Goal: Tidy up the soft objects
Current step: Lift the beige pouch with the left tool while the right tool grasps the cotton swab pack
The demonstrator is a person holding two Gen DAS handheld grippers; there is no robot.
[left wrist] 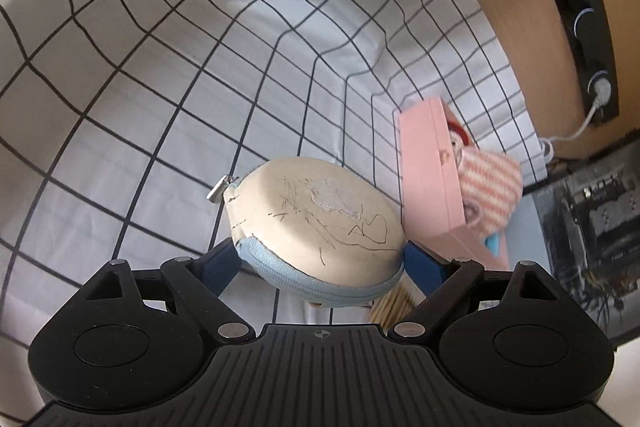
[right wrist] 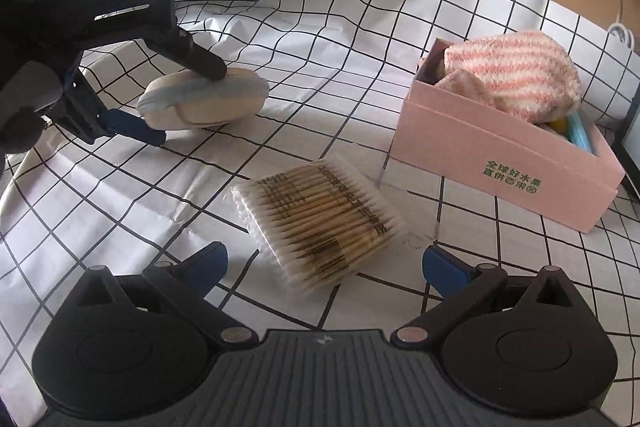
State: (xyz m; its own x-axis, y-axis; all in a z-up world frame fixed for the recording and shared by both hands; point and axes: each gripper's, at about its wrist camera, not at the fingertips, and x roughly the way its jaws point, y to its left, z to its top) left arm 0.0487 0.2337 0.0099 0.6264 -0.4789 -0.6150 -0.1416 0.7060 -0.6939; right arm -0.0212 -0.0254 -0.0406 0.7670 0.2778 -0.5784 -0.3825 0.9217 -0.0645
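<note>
Pink box [right wrist: 500, 155] reads 全球好水果; left gripper [right wrist: 192, 103] reads GenRobot.AI.

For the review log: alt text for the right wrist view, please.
The open right gripper hovers over a cotton swab pack on a grid cloth. The left gripper clamps a round pouch; a pink box holds striped fabric.

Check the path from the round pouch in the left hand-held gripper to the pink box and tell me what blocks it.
Nothing stands directly between them. The left hand-held gripper is shut on the round pouch; the cotton swab pack lies nearer the camera, off the line. The striped towel already heaps over the pink box.
</note>
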